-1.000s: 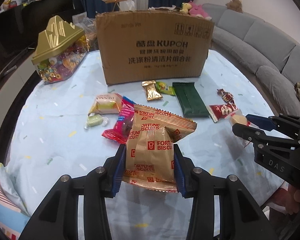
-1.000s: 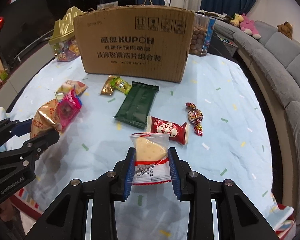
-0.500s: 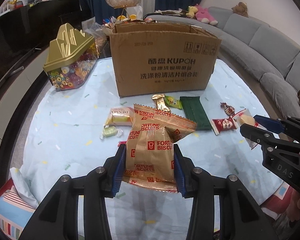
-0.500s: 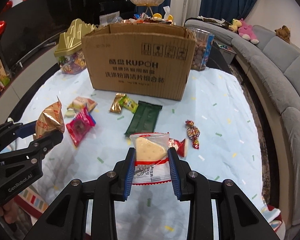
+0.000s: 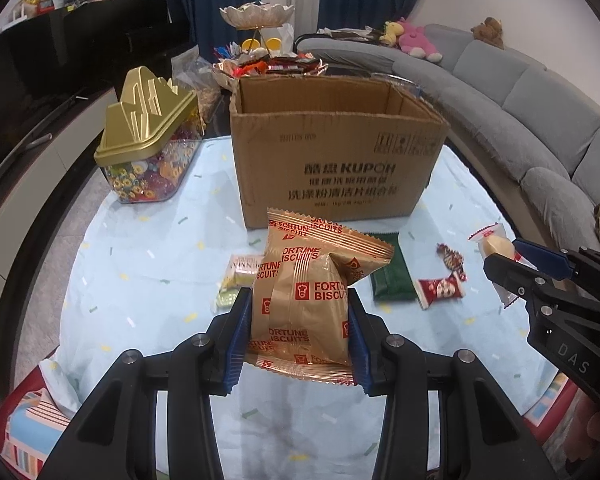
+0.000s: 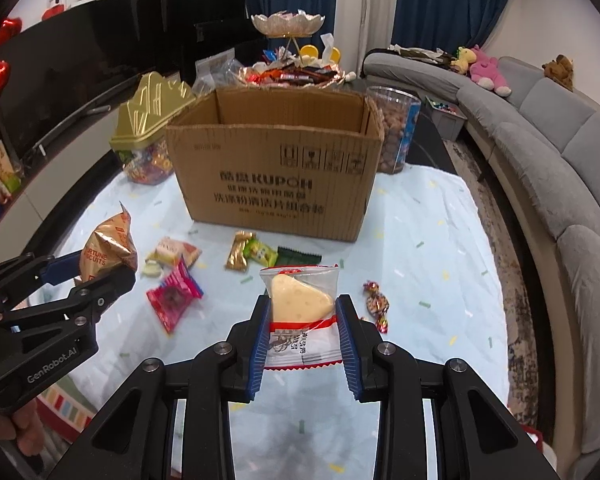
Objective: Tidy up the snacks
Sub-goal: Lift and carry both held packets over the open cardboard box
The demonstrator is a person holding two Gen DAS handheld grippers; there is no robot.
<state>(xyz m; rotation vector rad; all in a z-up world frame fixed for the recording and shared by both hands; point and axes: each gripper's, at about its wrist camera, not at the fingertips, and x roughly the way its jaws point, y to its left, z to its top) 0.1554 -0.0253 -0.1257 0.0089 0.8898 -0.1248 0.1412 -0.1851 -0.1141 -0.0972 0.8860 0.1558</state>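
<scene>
Left wrist view: my left gripper (image 5: pixel 300 332) pinches the puffy gold foil biscuit bag (image 5: pixel 308 300) mid-body (light, crinkly, slippery, I think). My right gripper (image 6: pixel 302 340) pinches the clear-wrapped cheese-shaped snack (image 6: pixel 300 300), both above the table's near edge, before the open brown cardboard box (image 6: pixel 276 192).

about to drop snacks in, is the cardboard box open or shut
Open: the cardboard box has no closed top, and its inner back wall shows from above. Whether anything lies inside, cannot tell.
</scene>
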